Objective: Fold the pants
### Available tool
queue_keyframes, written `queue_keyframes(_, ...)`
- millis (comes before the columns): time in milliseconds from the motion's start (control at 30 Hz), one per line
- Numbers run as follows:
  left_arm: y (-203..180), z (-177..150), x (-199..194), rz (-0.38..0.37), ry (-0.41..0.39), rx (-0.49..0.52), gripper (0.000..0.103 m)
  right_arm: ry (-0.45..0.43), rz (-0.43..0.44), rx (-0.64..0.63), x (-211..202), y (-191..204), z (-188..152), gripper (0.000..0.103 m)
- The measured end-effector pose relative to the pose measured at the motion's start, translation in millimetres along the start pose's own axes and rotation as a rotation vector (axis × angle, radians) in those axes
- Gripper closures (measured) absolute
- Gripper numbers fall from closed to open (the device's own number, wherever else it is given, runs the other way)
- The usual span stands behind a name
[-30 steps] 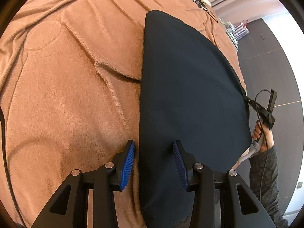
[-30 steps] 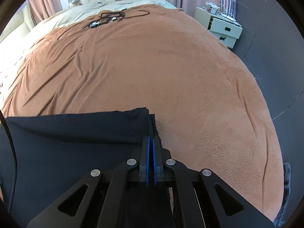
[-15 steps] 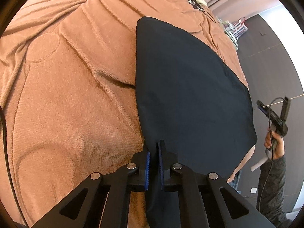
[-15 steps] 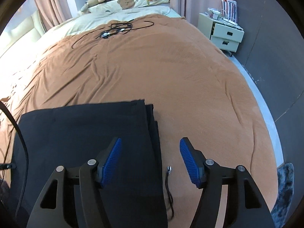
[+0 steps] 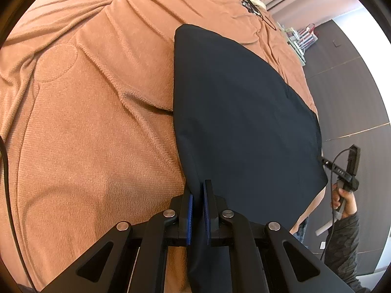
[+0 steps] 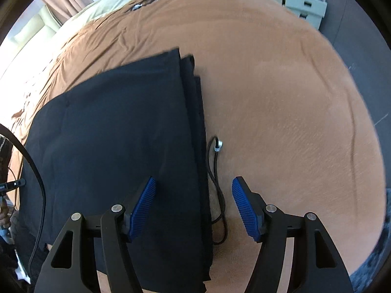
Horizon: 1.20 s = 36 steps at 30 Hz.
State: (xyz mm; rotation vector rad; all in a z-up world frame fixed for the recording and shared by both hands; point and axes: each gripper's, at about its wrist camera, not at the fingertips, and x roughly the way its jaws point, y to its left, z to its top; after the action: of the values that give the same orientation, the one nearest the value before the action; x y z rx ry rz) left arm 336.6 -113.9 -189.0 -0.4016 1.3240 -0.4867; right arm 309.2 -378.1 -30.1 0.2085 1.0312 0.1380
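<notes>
Underneath, a brown blanket (image 6: 281, 102) carries the dark pants (image 6: 117, 131).

No legible text, label, brand, number or sign appears in either view. The pants (image 5: 239, 127) carry no readable tag or print. The blanket (image 5: 92, 127) shows only an embossed circle, without lettering. The items on the nightstand (image 6: 303, 7) are too small and blurred to read.
</notes>
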Motion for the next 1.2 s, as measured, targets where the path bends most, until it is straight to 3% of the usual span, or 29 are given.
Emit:
queue_keyframes(100,2.6,0.9,1.9,-0.012,0.006,-0.017,0.095,-0.003,0.073,0.03,-0.7,-11.3,-0.6,0.06)
queue_keyframes(367,11.2,7.1,13.7,-0.031,0.01,-0.078,0.093,-0.021,0.14,0.062,-3.2,-28.1,-7.2,0.062)
queue_keyframes(600,1.1,6.9,6.2,0.014,-0.026,-0.018,0.099,-0.035,0.175,0.081,-1.8,-34.1,-15.2,0.062)
queue_keyframes(1200,19.2,36.2,-57.2,0.013,-0.11,-0.008,0.1,-0.015,0.238,0.06,6.7,12.2,-18.9,0.067)
